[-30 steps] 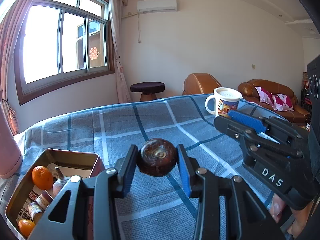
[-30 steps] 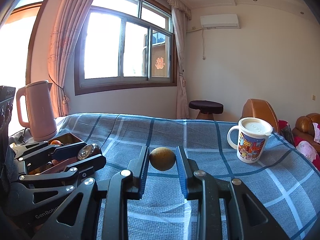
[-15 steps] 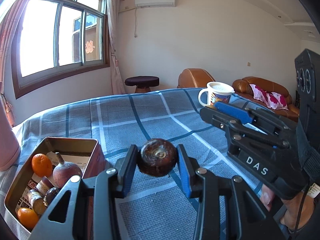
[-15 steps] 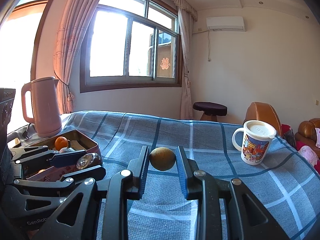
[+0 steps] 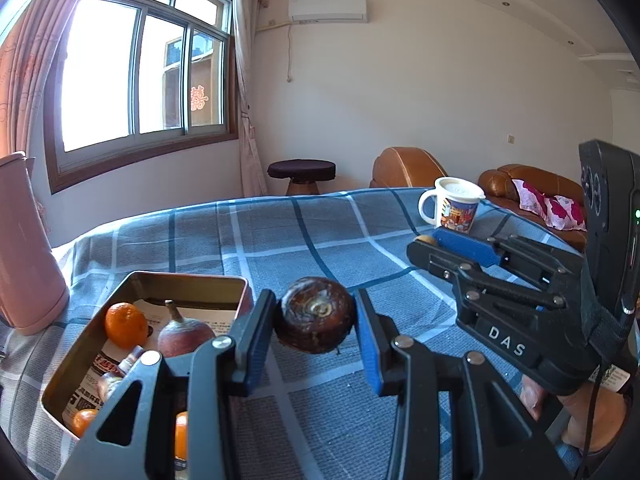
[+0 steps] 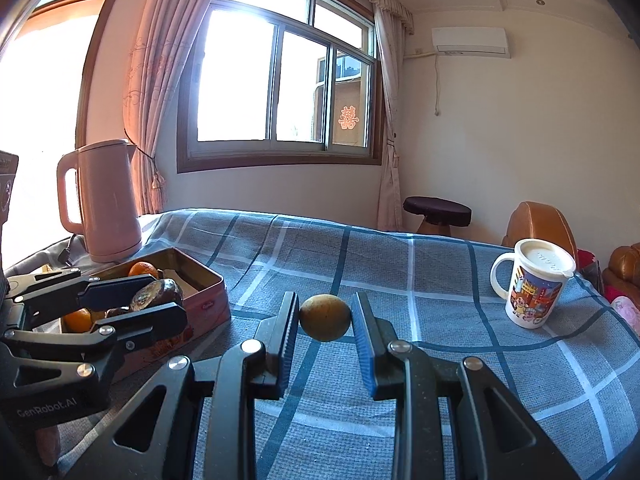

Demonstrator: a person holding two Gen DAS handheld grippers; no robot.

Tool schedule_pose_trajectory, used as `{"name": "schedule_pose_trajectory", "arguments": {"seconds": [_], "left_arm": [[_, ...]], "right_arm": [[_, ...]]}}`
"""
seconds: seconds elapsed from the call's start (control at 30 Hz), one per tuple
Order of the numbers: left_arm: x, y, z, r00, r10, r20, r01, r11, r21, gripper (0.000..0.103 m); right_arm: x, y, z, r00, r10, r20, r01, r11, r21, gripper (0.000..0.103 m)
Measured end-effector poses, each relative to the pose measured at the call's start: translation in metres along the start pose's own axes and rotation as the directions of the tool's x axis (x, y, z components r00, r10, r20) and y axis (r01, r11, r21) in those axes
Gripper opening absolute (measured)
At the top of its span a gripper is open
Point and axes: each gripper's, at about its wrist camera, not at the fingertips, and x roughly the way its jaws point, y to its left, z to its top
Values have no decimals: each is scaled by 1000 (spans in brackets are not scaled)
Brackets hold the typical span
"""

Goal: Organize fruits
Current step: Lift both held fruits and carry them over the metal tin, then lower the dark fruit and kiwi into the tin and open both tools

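Observation:
My left gripper (image 5: 315, 316) is shut on a dark brown round fruit (image 5: 316, 314), held above the cloth just right of the metal tin (image 5: 188, 280). The tin holds an orange (image 5: 125, 325), a reddish fruit with a stem (image 5: 185, 334) and other small pieces. My right gripper (image 6: 325, 318) is shut on a small yellow-brown fruit (image 6: 325, 318), held over the middle of the table. In the right wrist view the left gripper (image 6: 158, 294) hangs with its dark fruit (image 6: 157, 297) at the tin's near side (image 6: 200, 300). The right gripper (image 5: 428, 242) shows at the right of the left wrist view.
A pink kettle (image 6: 105, 204) stands behind the tin at the left. A lidded cartoon mug (image 6: 534, 284) sits at the table's right side. The blue checked cloth (image 6: 360, 256) covers the table. A stool (image 6: 436, 208) and brown sofas (image 5: 532, 184) stand beyond.
Both grippers have shifted left towards the tin, each still holding its fruit. The tin and kettle have come further into both views.

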Motion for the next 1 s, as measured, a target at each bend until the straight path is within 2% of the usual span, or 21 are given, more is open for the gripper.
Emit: {"name": "schedule_pose_trajectory", "arguments": {"seconds": [0.37, 1.0], "left_arm": [[-11, 33, -7, 999, 45, -3, -45, 998, -46, 41], [-21, 68, -11, 991, 132, -14, -133, 989, -63, 41]], "right_arm": [[4, 34, 7, 998, 69, -2, -69, 997, -34, 29], [16, 82, 23, 985, 173, -14, -173, 982, -69, 29]]}}
